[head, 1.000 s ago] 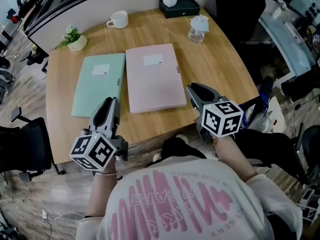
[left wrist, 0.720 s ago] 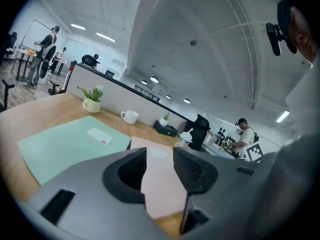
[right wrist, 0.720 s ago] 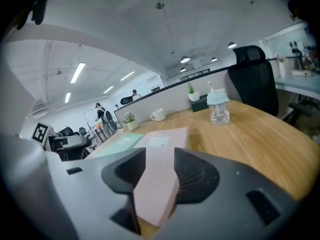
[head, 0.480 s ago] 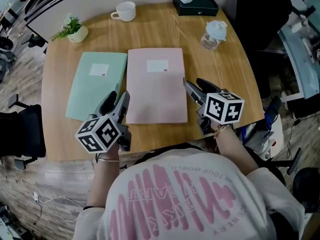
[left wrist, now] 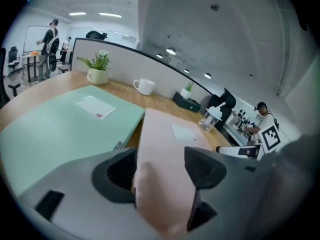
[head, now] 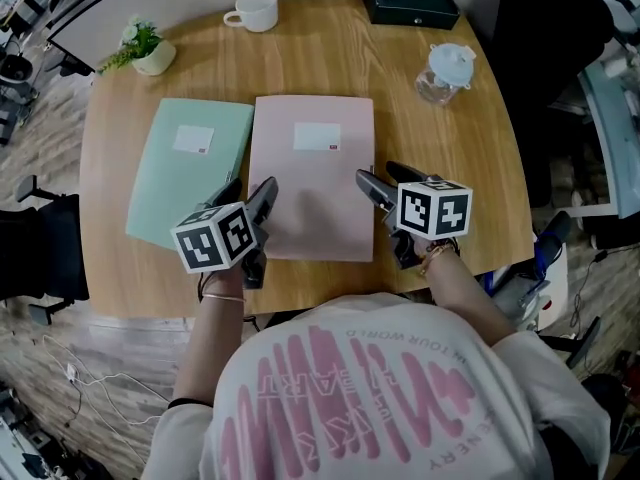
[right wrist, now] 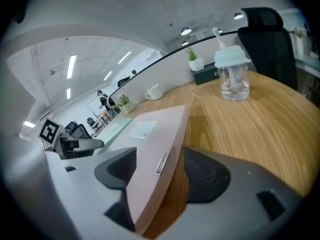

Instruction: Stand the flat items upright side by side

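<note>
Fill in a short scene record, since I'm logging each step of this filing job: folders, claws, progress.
pink folder: lying flat on the table
green folder: flat, left of the pink one
left claw: open, jaws just been opening, pink folder's near left corner between them
right claw: open, jaws just been opening, pink folder's right edge between them
progress: neither folder upright yet

The pink folder's [left wrist: 160, 184] near edge blurred in the left gripper view. Print on its label [head: 316, 137] was too small to read; the frame cut off the black chair [head: 40, 258].
</note>
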Motion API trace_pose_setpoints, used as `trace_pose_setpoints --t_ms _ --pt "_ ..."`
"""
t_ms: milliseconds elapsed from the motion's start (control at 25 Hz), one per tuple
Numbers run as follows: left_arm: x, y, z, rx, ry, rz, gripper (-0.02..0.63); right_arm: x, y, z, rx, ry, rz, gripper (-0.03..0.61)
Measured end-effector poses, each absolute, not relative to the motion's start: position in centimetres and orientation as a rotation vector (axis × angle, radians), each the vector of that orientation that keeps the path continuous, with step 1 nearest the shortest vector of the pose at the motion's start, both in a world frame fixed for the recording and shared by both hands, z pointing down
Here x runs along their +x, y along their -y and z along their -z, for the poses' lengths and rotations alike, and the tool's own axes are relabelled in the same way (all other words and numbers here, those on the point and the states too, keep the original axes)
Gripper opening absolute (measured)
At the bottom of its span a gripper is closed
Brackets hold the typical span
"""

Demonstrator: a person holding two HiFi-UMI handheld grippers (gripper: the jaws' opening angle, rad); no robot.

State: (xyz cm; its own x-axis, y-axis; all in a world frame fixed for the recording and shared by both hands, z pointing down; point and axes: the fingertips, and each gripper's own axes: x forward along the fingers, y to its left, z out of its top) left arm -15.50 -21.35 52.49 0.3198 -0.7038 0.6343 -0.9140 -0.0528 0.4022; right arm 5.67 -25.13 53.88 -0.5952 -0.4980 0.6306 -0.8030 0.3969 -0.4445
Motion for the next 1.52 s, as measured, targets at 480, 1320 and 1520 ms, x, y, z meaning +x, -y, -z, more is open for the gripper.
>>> trace_pose_setpoints --t_ms 480,1320,1520 --pt "-15.0 23.2 -55.8 1.787 1.36 -0.47 0.313 4.8 25.1 -56.7 1.07 2.204 -1.179 0.319" --pt "-13.0 22.9 -56.6 1.775 0.982 -0.73 0.296 4.8 24.4 -57.4 0.976 2.097 -1.301 0.273" --pt "-12.7 22.3 -56.6 1.76 0.962 -0.813 0.291 4.8 24.0 -57.2 0.962 2.061 -1.254 0.267"
